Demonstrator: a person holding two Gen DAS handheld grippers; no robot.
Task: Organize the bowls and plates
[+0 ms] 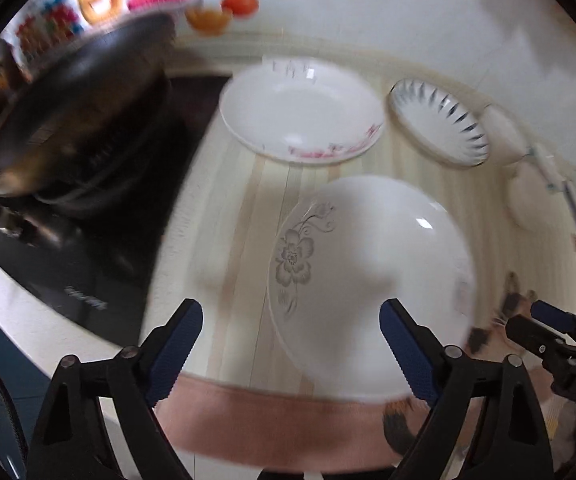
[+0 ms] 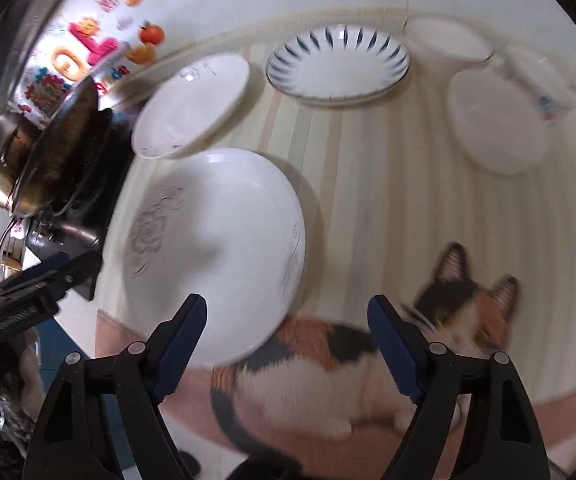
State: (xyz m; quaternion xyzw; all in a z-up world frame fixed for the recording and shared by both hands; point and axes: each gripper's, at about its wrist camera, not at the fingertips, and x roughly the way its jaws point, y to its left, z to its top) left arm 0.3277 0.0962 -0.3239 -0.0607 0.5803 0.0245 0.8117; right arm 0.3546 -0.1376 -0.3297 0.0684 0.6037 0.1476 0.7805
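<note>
A white plate with a grey flower print [image 1: 368, 280] [image 2: 216, 252] lies nearest on the striped cloth. Behind it sit a white plate with red marks [image 1: 300, 112] [image 2: 192, 104] and a blue-dashed plate [image 1: 440, 124] [image 2: 338, 64]. A white bowl [image 2: 448, 40] and a plain white dish [image 2: 496, 120] [image 1: 532, 196] are at the far right. My left gripper [image 1: 292, 316] is open, just in front of the flower plate's near-left rim. My right gripper [image 2: 288, 312] is open too, near that plate's right edge, holding nothing.
A black wok [image 1: 80, 120] rests on a dark stove at the left, with a metal pot [image 2: 4, 160] beside it. A calico cat figure [image 2: 368, 360] shows at the table's pink front edge. A white wall with colourful stickers [image 1: 100, 0] stands behind.
</note>
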